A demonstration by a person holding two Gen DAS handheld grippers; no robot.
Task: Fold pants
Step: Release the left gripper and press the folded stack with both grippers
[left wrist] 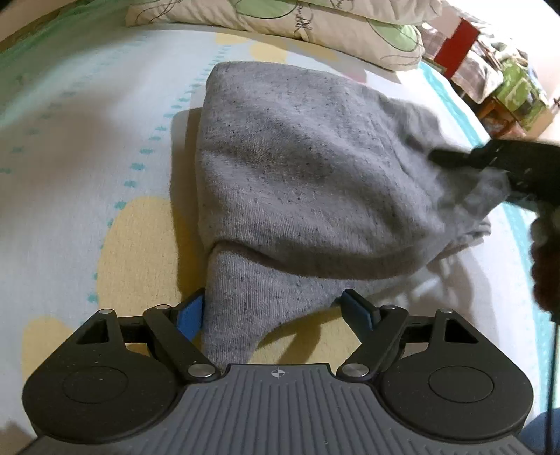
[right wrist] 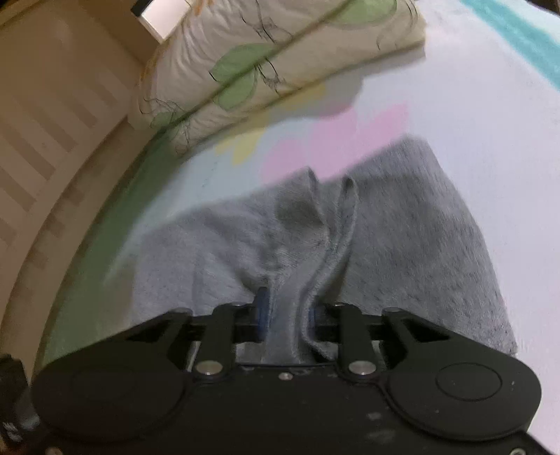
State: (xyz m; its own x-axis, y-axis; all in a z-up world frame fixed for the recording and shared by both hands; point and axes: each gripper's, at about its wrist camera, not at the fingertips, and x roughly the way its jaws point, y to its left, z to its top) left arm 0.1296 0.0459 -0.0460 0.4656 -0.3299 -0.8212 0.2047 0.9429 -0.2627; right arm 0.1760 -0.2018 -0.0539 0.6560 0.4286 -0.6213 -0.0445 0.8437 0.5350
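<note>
Bedsheet: white with yellow patches and teal dashes, it spreads under everything; in the right wrist view it shows pink and pale blue patches too.
Left gripper: low in the left wrist view, its jaws stand wide apart. The blue pad of the left finger touches the edge of a grey cloth corner, while the right finger is clear of the cloth.
Pants: grey, speckled knit, lying on the bedsheet in the middle of the bed, doubled over into a rounded heap. One narrow corner runs down from under the top layer to between the left gripper's fingers. The right side of the heap is drawn up toward the other tool.
Pillow: cream with green leaf shapes and thin dark lines, lying beyond the pants at the far edge of the bed.
Right gripper: in its own view the jaws are closed onto a bunched fold of the pants, with cloth ridges rising straight ahead from between the blue pads. In the left wrist view it enters dark and blurred from the right, at the lifted edge of the heap.
Boxes: a blurred stack in red, green and brown, off the bed at the far right.
</note>
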